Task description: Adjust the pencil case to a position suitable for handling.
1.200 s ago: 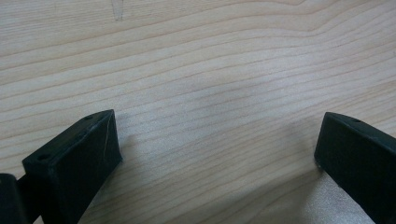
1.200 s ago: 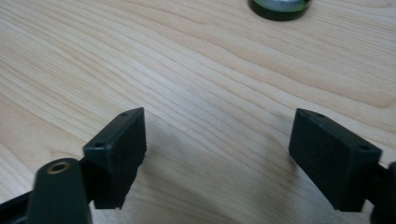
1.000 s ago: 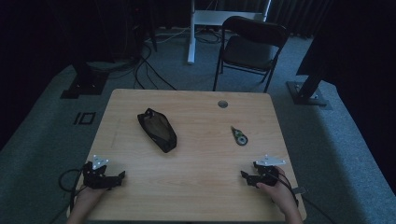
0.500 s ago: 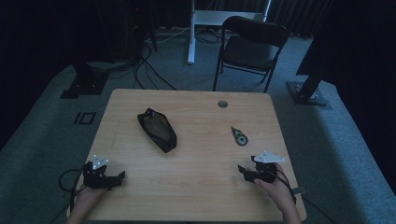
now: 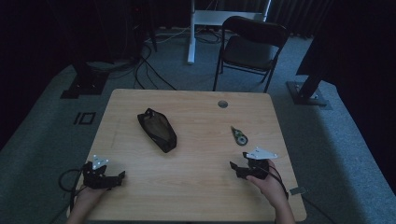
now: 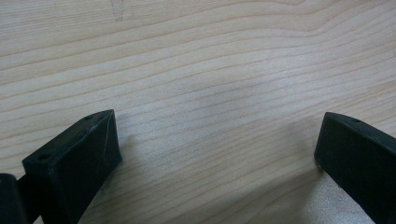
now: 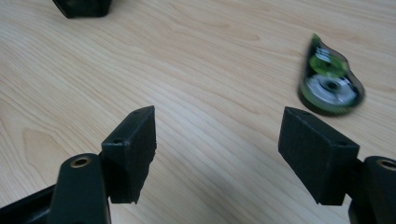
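The right hand-held gripper (image 5: 239, 168) sits near the right edge of the bench (image 5: 196, 196), its jaws spread wide with nothing between them, and the thing it looks set to reach for is the small green-and-grey tape dispenser (image 5: 239, 136) lying flat on the wood. In the high view the dispenser lies just beyond the gripper, farther from the person and almost straight ahead of the jaws, near but not touching. In the right gripper view the tape dispenser (image 7: 330, 84) shows ahead and off to the right of the gap between the jaws, so the gripper would probably have to swing a little that way to straddle it. Its long axis runs diagonally across the bench, narrow tip pointing away and to the person's left, rounded wheel end toward the gripper (blur hides finer detail). The left hand-held gripper (image 5: 105, 175) rests at the near left corner, jaws also spread and empty, well apart from the dispenser; the right hand is clearly nearer. A black pouch (image 5: 157, 129) lies between them, farther up the bench.
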### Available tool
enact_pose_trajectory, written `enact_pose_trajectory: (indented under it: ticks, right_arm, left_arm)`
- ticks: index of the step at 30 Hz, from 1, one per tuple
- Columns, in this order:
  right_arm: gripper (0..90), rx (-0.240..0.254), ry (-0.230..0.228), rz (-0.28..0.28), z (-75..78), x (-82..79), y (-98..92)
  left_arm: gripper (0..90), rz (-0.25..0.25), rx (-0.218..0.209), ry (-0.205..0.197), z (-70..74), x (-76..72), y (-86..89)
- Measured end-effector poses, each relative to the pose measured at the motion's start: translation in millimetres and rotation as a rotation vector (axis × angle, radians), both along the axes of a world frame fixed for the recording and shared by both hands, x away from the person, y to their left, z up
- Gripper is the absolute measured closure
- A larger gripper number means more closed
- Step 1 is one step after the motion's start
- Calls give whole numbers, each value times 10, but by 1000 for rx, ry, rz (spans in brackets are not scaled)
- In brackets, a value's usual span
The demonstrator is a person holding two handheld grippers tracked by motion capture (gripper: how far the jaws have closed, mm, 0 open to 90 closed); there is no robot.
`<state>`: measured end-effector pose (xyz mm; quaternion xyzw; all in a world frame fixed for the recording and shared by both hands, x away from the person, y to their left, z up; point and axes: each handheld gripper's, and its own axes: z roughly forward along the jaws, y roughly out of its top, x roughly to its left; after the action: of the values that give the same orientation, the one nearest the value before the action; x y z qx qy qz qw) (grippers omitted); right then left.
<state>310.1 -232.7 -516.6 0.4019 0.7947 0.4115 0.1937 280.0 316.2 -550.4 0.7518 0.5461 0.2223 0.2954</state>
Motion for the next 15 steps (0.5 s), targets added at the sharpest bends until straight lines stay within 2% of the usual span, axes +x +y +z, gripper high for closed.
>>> enact_pose_trajectory:
  ticks: [15]
  right_arm:
    - [283,16,-33,60,68,99,360]
  left_arm:
    - [2,0,0,0,0,0,-1]
